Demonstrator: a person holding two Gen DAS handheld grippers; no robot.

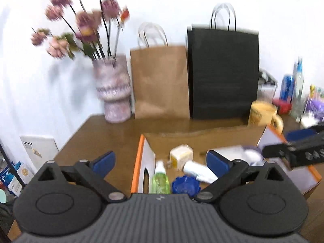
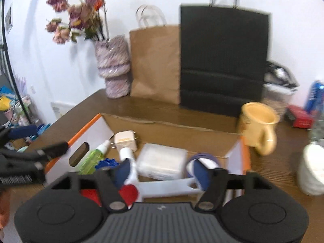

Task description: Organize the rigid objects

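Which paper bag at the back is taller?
The black paper bag, right of the brown paper bag; its top edge rises clearly above the brown one's.

A lived-in home room, shown by a wooden table (image 1: 113,133) set against a plain white wall (image 1: 172,6). At upper left, a patterned vase (image 1: 114,89) holds pink artificial flowers (image 1: 81,22). At centre stand a brown paper bag (image 1: 160,81) and a black paper bag (image 1: 223,73); at right, a yellow mug (image 2: 258,125) and assorted bottles (image 1: 297,85).

White wall (image 1: 182,0), brown wooden table (image 1: 113,133)
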